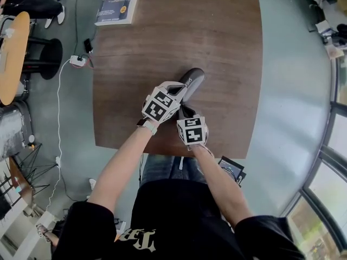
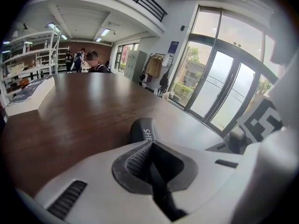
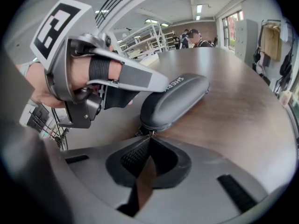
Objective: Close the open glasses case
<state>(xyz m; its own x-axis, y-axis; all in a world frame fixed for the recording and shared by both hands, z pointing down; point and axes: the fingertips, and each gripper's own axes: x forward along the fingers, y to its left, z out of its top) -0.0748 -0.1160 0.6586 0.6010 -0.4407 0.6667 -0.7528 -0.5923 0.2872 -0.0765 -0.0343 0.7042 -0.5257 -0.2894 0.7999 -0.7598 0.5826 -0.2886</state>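
Two forearms (image 1: 127, 153) reach forward and converge over the near edge of the brown surface (image 1: 227, 47) in the head view. The left gripper (image 1: 182, 89) angles forward and to the right over the dark glasses case (image 1: 194, 77). The right gripper (image 1: 187, 112) points forward just behind the case's near end. The marker cubes (image 1: 161, 104) cover most of both grippers, and the near half of the case is hidden. A book (image 1: 118, 1) lies at the far left corner, well apart. In the left gripper view, the left gripper (image 2: 150, 143) has its jaws together with nothing between them. Only a rounded part of the glasses case (image 2: 141, 129) shows beyond the tips. In the right gripper view, the right gripper (image 3: 149, 138) has its jaw tips meeting, empty, at the near end of the case; contact cannot be confirmed. The glasses case (image 3: 177, 99) lies flat with its lid down on the base, and the left gripper (image 3: 159, 84) rests on top of it.
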